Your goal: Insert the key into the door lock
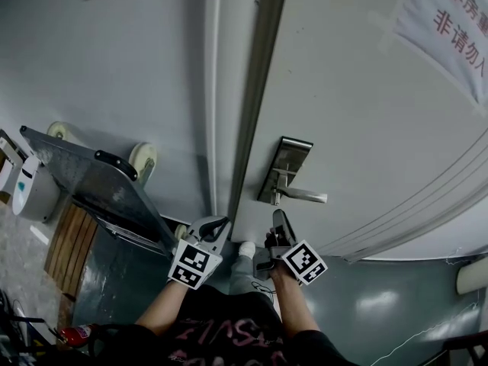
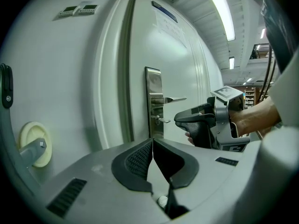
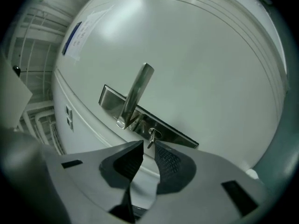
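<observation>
I held the right gripper [image 3: 149, 143] slightly apart at lower centre, key [image 3: 151, 138] sat in the lock [image 3: 178, 136] just past its tips, left gripper [image 2: 152, 140] closed, empty.

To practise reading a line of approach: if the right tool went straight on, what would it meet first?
The right tool would probably meet the key, in the lock plate, first; depth unclear.

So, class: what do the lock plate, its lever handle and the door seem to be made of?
The lock plate looks like brushed steel: grey sheen, streaked reflections. The lever handle looks like polished metal, with a bright highlight along it. The door has a smooth, pale, painted-looking surface with soft gloss; what lies underneath cannot be told.
</observation>
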Demonstrator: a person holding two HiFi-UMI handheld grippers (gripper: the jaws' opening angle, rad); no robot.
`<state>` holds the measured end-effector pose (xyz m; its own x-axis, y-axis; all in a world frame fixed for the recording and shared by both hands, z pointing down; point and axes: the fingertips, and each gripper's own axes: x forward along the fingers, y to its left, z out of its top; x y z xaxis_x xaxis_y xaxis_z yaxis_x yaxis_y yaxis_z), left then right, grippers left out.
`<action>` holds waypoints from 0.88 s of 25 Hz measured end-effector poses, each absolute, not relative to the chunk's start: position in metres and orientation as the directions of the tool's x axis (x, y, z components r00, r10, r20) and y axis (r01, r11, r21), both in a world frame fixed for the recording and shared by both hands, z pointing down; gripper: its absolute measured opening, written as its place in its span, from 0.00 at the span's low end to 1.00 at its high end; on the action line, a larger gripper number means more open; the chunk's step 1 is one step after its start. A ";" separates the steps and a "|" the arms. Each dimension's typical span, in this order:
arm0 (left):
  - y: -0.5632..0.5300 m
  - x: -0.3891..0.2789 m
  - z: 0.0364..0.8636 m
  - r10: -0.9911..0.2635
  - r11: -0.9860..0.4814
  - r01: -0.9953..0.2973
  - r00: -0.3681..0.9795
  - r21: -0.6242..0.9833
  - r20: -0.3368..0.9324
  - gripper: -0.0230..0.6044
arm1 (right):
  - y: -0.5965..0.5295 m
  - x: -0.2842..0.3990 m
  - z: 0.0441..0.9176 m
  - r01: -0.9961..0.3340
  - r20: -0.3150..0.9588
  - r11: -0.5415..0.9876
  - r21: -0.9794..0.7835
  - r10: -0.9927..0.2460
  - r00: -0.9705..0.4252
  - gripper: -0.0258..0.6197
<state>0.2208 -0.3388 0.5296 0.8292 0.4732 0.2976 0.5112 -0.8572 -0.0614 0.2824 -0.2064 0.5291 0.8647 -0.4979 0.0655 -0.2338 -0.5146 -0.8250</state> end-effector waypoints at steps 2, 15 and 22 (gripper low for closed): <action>-0.337 0.219 0.529 0.478 -0.855 0.516 0.827 -0.059 0.296 0.06 | -0.204 0.277 0.527 -0.248 0.078 -0.560 -0.790 -0.494 0.866 0.23; -0.321 0.213 0.518 0.507 -0.840 0.539 0.817 -0.056 0.274 0.06 | -0.191 0.255 0.520 -0.303 0.122 -0.702 -0.645 -0.486 0.865 0.19; -0.316 0.213 0.512 0.513 -0.842 0.538 0.820 -0.037 0.255 0.06 | -0.198 0.247 0.503 -0.359 0.125 -0.751 -0.555 -0.502 0.856 0.17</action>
